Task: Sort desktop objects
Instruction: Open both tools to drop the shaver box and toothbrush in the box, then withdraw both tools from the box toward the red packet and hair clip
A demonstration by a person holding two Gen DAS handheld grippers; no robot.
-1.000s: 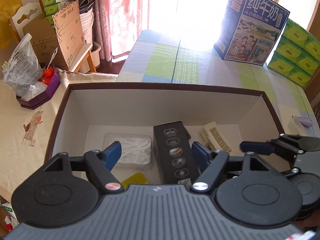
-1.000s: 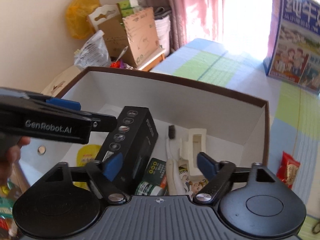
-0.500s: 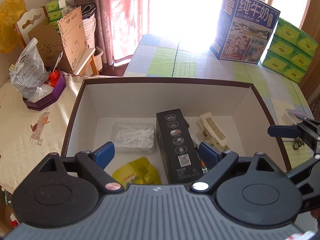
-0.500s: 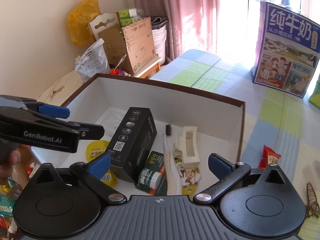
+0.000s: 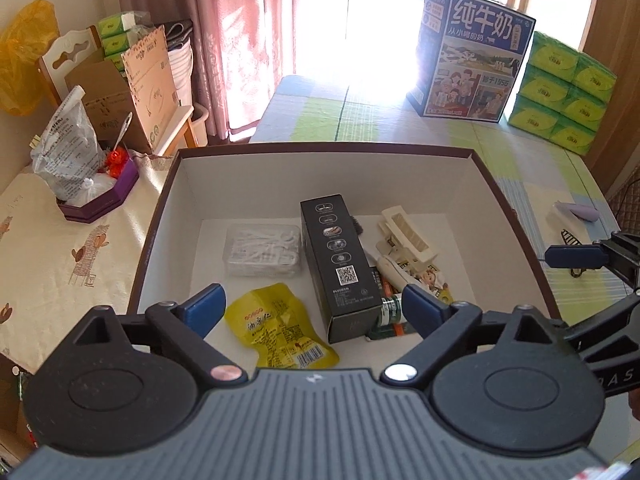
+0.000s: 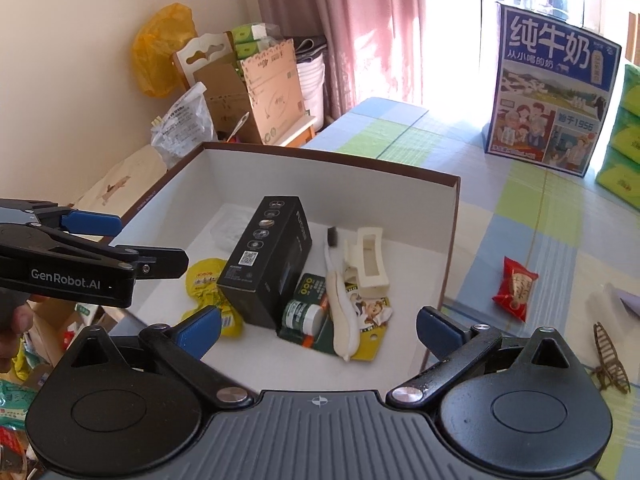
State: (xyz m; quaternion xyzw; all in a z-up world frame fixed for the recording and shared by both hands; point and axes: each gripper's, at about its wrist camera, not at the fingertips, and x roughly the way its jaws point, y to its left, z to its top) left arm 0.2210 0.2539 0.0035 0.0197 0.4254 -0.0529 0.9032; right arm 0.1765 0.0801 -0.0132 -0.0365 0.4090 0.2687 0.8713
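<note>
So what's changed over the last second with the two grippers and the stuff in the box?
Both grippers have pulled up and back from the box, so more of it shows. The left gripper is opening, the right gripper has spread wide; neither holds anything. The black carton, yellow packet, hair clip and clear case lie where they were.

The black box (image 5: 338, 264) hides most of the green bottle (image 5: 387, 312). The tissue packs (image 6: 624, 136) are cut off at the right edge.
</note>
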